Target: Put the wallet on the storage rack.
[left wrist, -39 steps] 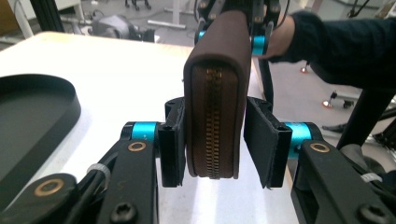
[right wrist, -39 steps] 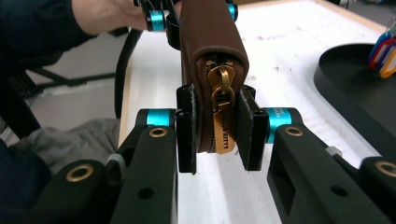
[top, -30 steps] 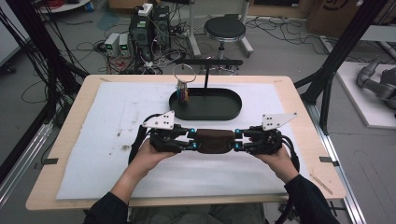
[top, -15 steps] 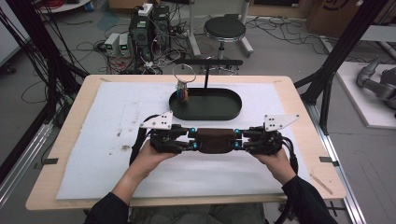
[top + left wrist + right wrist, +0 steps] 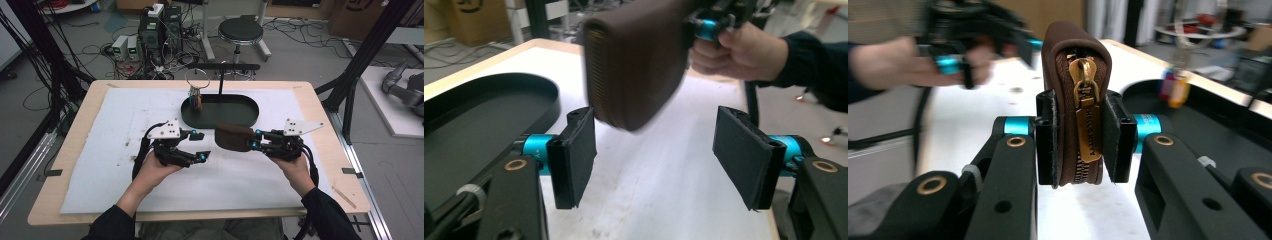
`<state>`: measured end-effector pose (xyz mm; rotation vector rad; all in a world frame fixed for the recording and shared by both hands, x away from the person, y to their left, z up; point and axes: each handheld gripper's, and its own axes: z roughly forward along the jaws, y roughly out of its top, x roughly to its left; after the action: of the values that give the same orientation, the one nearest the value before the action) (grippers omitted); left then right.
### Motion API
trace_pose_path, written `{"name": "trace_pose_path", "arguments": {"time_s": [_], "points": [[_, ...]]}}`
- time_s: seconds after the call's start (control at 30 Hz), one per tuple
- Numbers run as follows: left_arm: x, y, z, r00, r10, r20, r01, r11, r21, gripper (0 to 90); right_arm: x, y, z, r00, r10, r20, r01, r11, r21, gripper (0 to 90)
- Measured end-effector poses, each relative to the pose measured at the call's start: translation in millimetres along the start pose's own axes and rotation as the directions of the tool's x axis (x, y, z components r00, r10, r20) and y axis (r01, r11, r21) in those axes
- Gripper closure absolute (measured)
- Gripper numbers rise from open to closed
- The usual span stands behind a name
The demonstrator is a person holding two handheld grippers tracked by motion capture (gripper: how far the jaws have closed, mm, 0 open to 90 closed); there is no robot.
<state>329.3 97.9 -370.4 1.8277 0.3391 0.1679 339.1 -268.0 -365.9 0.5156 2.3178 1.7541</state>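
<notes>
A brown zip pouch (image 5: 234, 137) hangs above the white mat, with my right gripper (image 5: 255, 139) shut on its right end. In the right gripper view both pads of the right gripper (image 5: 1079, 137) press the pouch (image 5: 1073, 65) on either side of its brass zip pull (image 5: 1087, 125). My left gripper (image 5: 200, 146) sits to the pouch's left, apart from it. Its jaws have just been opening and the left gripper (image 5: 654, 155) now stands open with nothing between the pads. The pouch (image 5: 634, 65) is blurred just beyond them.
A black oval tray (image 5: 220, 117) lies behind the grippers. A stand rises from it, and a key ring (image 5: 196, 92) with coloured tags hangs from the stand's bar. The white mat (image 5: 100, 150) covers most of the wooden table.
The left gripper opened, let go of the pouch's left end and drew back to the left. The right gripper keeps its hold on the pouch.
</notes>
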Motion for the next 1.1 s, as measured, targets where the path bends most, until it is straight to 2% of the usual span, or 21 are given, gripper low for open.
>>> {"name": "trace_pose_path", "arguments": {"time_s": [0.1, 0.2, 0.27, 0.43, 0.6, 0.67, 0.83, 0.97, 1.1], "points": [[-2.9, -5.1, -8.0, 0.9987, 0.016, -0.048, -0.015, 0.9997, 0.016, 31.9, -7.3, 0.7, 3.5, 0.9976, 0.001, 0.070, -0.002, 1.000, 0.012, 72.3], [-4.7, -13.7, -17.4, 0.9950, 0.013, -0.099, -0.012, 0.9998, 0.014, 31.7, -15.1, 1.5, 7.8, 0.9930, 0.008, 0.117, -0.011, 1.000, 0.020, 72.3], [-4.1, -20.3, -23.6, 0.9919, -0.004, -0.127, 0.004, 1.0000, -0.002, 31.1, -21.5, 3.0, 11.6, 0.9881, 0.005, 0.153, -0.008, 1.000, 0.021, 72.3], [2.4, -31.6, -36.0, 0.9852, -0.036, -0.168, 0.034, 0.9993, -0.014, 30.6, -36.8, 7.6, 23.0, 0.9789, 0.009, 0.204, -0.013, 1.000, 0.018, 72.3], [10.1, -36.7, -45.7, 0.9798, -0.068, -0.188, 0.060, 0.9972, -0.044, 30.5, -52.4, 12.0, 35.6, 0.9718, 0.018, 0.235, -0.023, 0.999, 0.022, 72.3], [11.7, -37.8, -48.5, 0.9781, -0.082, -0.191, 0.072, 0.9957, -0.059, 30.5, -57.4, 11.8, 39.2, 0.9678, 0.025, 0.251, -0.027, 1.000, 0.005, 72.3], [13.0, -38.1, -52.2, 0.9747, -0.088, -0.206, 0.074, 0.9944, -0.075, 30.5, -69.9, 15.7, 48.4, 0.9579, 0.036, 0.285, -0.043, 0.999, 0.019, 72.3], [12.6, -38.1, -53.4, 0.9748, -0.086, -0.206, 0.071, 0.9943, -0.079, 30.5, -74.6, 16.8, 55.7, 0.9537, 0.034, 0.299, -0.038, 0.999, 0.008, 72.3], [12.5, -39.2, -52.5, 0.9748, -0.085, -0.206, 0.071, 0.9946, -0.076, 30.4, -79.9, 14.5, 64.3, 0.9506, 0.038, 0.308, -0.049, 0.998, 0.030, 72.4]]}}
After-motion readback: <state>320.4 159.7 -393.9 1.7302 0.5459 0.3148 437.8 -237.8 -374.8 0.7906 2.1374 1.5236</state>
